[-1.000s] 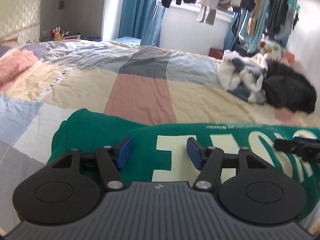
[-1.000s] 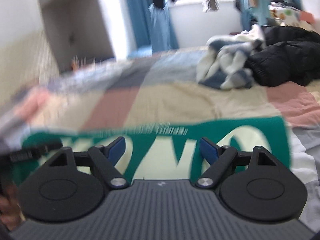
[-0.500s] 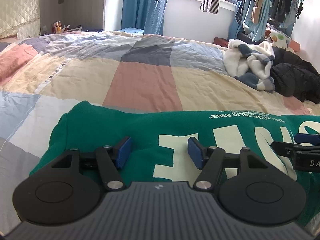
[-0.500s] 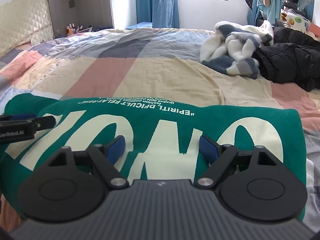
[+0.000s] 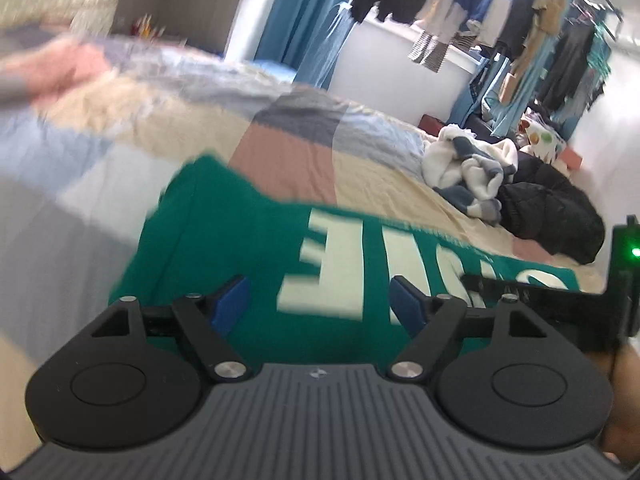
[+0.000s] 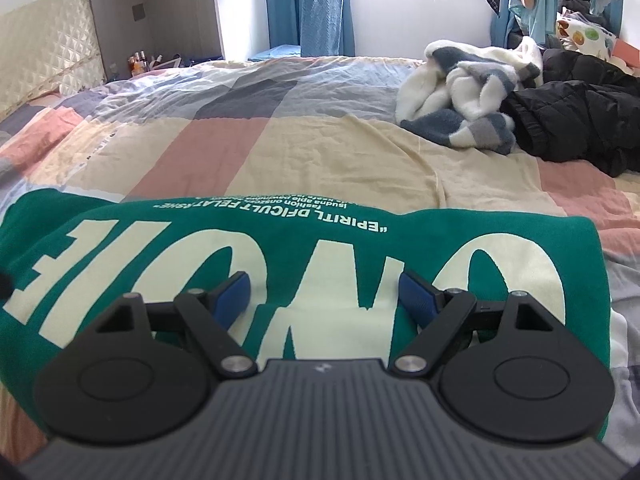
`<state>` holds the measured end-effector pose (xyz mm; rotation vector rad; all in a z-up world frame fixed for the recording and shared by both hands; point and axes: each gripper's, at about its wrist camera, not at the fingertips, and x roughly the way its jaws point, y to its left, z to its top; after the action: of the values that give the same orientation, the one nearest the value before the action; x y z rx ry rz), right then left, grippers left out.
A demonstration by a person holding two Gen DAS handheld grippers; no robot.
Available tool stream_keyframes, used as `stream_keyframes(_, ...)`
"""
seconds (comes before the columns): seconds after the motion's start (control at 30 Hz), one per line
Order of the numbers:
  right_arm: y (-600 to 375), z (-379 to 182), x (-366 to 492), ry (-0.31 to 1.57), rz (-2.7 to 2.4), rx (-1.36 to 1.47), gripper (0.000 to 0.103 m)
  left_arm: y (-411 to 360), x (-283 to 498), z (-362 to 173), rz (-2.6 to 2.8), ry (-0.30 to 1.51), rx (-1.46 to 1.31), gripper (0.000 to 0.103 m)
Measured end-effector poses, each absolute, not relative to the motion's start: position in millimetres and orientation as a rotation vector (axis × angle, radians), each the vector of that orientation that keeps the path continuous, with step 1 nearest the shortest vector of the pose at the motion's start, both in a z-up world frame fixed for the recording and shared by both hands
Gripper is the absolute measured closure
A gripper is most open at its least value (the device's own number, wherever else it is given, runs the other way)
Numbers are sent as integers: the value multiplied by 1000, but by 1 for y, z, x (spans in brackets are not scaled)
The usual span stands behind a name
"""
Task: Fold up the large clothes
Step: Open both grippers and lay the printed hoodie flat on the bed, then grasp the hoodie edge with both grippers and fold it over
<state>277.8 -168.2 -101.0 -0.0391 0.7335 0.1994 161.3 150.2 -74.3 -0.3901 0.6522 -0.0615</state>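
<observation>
A green sweatshirt with big cream letters lies folded into a wide band across the near part of the bed; it also shows in the left wrist view. My right gripper is open and empty, just above the sweatshirt's right half. My left gripper is open and empty over the left half, and its view is tilted and blurred. The right gripper's body shows at the right edge of the left wrist view.
The patchwork bedspread stretches beyond the sweatshirt. A white and blue fleece and a black jacket lie piled at the far right. Blue curtains, hanging clothes and a padded headboard surround the bed.
My left gripper has swung and tilted, so its view is now blurred and slanted. My right gripper has hardly moved. Both stay open. The sweatshirt lies as before.
</observation>
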Motion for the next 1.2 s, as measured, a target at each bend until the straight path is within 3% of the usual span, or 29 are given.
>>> stream_keyframes(0.07,-169,-100,275,721,197,-26,20,154,149,-83,-51,671,-463,11)
stream_keyframes(0.2,-172,-97,270,707,190,-20,20,165,132,-107,34,733,-600,8)
stream_keyframes(0.6,-198,-65,196,635,281,240,20,194,126,-163,10,827,-1048,7)
stream_keyframes(0.87,-219,-103,168,789,396,676,16,214,126,-200,15,754,-1359,1)
stream_keyframes(1.2,-209,-155,179,973,406,1033,14,219,129,-189,-163,541,-1421,2)
